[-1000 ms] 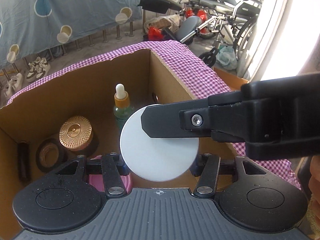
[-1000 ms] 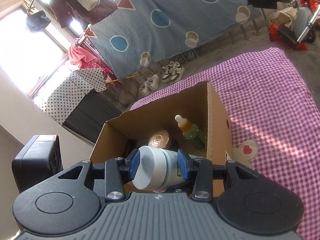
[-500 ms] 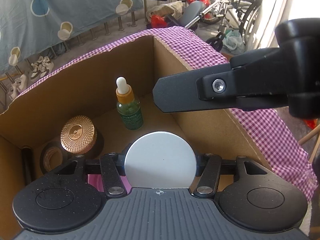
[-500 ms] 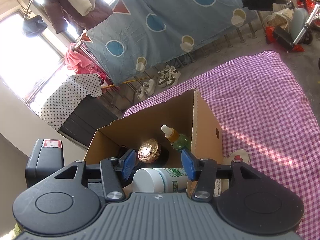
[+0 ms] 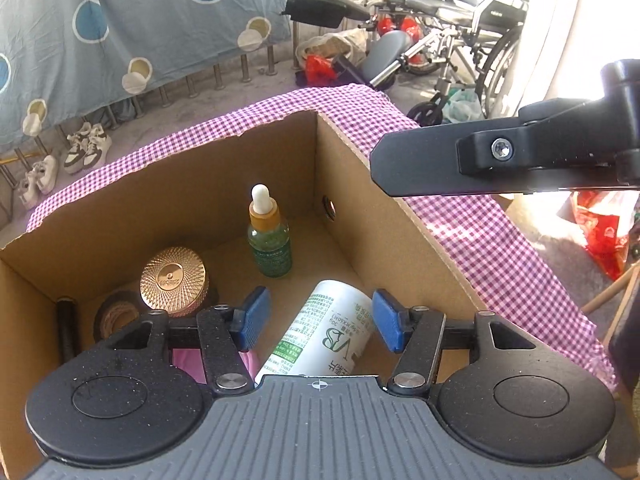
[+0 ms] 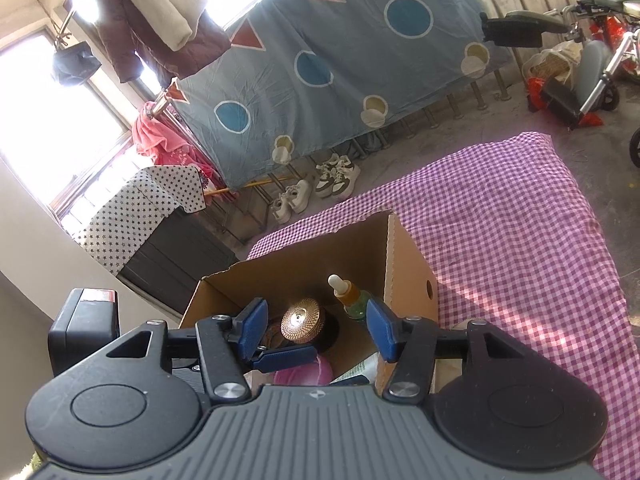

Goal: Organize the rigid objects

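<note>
An open cardboard box (image 5: 384, 216) stands on a purple checked cloth (image 6: 512, 240). A white bottle with green print (image 5: 324, 332) lies on its side on the box floor. My left gripper (image 5: 320, 322) is open above it, blue pads apart, not touching it. A green dropper bottle (image 5: 269, 236) stands upright behind, also in the right wrist view (image 6: 352, 298). A gold-lidded jar (image 5: 174, 280) sits to the left. My right gripper (image 6: 314, 332) is open and empty above the box; it crosses the left wrist view at the upper right.
A roll of tape (image 5: 116, 316), a dark stick (image 5: 66, 328) and a pink object (image 6: 304, 372) also lie in the box. Beyond the cloth are shoes (image 6: 332, 180), a hung blue sheet (image 6: 340, 60) and a wheelchair (image 5: 460, 28).
My right gripper opened and let the white bottle go into the box, then rose and drew back to the right. My left gripper opened. The bottle now lies on its side.
</note>
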Available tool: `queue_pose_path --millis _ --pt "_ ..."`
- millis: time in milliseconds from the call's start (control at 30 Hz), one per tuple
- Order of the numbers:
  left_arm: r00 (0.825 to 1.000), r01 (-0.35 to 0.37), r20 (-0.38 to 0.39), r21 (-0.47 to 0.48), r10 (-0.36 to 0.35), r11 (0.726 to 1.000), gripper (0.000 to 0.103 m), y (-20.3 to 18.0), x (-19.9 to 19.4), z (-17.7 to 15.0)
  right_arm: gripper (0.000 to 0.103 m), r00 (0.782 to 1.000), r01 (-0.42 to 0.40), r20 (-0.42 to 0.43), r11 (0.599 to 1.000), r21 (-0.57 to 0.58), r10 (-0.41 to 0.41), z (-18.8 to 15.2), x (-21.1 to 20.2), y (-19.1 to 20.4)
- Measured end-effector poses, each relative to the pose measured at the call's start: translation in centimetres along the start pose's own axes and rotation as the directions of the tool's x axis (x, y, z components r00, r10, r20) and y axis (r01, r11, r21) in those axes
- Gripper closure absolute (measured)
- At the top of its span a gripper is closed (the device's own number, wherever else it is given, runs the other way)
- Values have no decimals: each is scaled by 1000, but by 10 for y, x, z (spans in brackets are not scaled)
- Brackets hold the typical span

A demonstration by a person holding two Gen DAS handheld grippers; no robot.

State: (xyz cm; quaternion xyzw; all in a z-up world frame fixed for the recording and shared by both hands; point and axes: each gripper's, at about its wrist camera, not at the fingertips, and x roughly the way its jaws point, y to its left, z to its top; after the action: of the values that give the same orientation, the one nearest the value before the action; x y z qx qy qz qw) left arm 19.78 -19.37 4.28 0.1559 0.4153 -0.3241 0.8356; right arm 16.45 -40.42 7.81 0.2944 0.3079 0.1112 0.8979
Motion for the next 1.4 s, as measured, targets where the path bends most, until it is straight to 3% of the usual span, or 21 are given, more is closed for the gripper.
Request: queue_pose_path --millis 100,233,367,500,633,733,800,1000,1133,1200,1300,1400 --pt "998 -21 51 -23 22 1000 28 5 -27 -10 43 1000 8 4 997 -73 -8 4 -13 15" --pt "992 -38 122 -61 45 997 8 16 -63 -30 35 997 37 -52 955 -294 -55 5 -15 53" --pt "980 -65 177 -120 86 991 1 28 -92 -53 35 988 50 -112 913 -405 -104 -3 -4 84" --pt "963 -95 232 -186 138 978 0 39 -117 -78 30 992 27 -106 923 -384 -73 -19 -9 104" --pt "943 -164 238 -273 232 948 0 47 -134 -98 23 995 87 -11 945 -316 -95 -45 -30 115" --pt "936 -195 228 -296 268 935 0 52 -139 -105 9 990 144 47 949 -282 -136 -65 -46 121" --pt "932 -215 217 -316 291 924 0 54 -141 -108 1 981 189 96 945 -265 -170 -80 -58 125" --pt "922 -260 190 -339 336 904 0 60 -139 -113 0 939 325 184 923 -208 -289 -111 -73 133" --pt "920 -280 179 -319 348 905 0 59 -136 -120 0 916 395 155 897 -200 -369 -122 -57 131" --pt "927 -272 154 -356 343 894 0 62 -133 -120 0 908 416 136 888 -195 -396 -124 -47 130" --pt "939 -254 123 -384 322 888 0 65 -128 -119 0 911 413 98 890 -194 -402 -127 -32 131" --pt "940 -262 105 -386 324 885 0 64 -125 -117 0 913 407 83 889 -208 -399 -130 -24 135"
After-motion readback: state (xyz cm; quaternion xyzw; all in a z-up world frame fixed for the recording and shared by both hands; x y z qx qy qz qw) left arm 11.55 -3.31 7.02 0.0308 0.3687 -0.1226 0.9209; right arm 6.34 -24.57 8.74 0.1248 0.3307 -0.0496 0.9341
